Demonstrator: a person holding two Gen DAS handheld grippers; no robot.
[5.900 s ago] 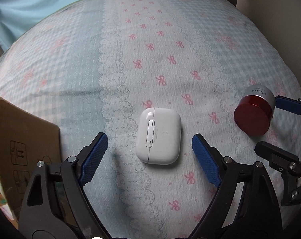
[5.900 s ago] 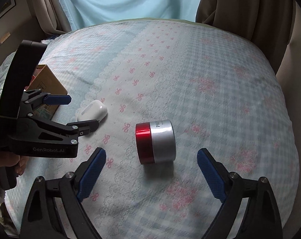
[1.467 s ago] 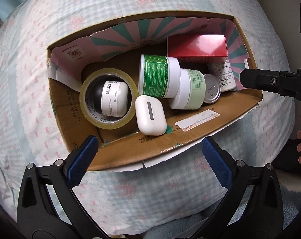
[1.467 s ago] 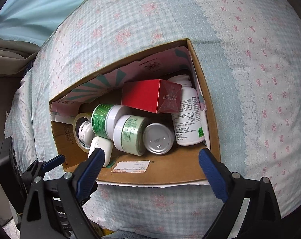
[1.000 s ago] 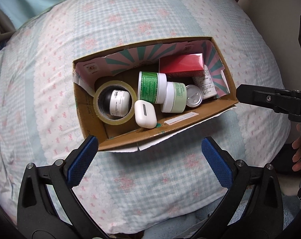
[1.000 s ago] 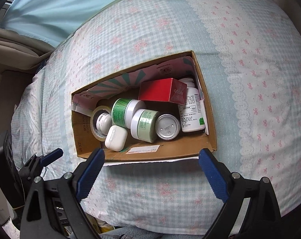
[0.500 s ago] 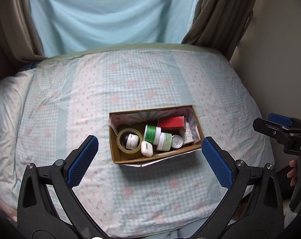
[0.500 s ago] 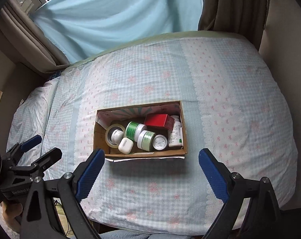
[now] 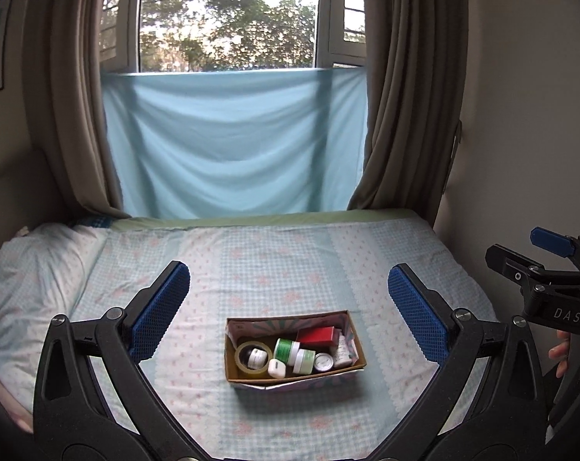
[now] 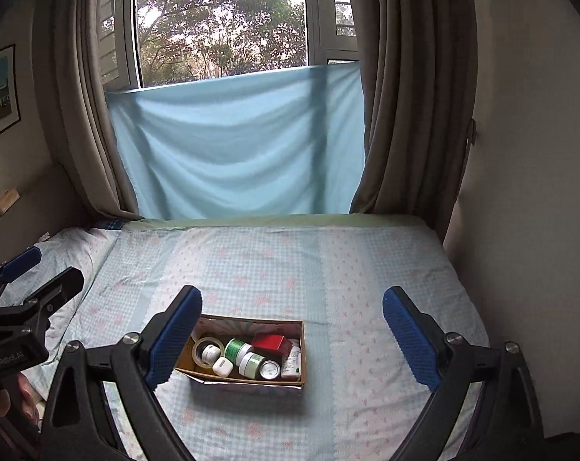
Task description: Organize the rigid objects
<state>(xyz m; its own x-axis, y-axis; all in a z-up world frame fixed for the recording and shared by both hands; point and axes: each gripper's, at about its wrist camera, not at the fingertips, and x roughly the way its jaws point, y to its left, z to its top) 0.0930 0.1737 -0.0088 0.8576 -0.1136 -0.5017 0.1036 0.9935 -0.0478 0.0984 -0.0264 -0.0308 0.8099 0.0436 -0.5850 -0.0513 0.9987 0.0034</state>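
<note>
The cardboard box (image 9: 295, 374) is set mid-bed on the checked bedspread (image 9: 290, 261), long axis running left to right, its jars, tape roll and white case packed inside. It is seen below and ahead of both tongs, well apart from each. The left gripper (image 9: 289, 309) and right gripper (image 10: 291, 336) are held wide open and empty; neither is clearly nearer. No loose item is seen on the bedspread. The box's outer front wall is shown more plainly by the right wrist view.
</note>
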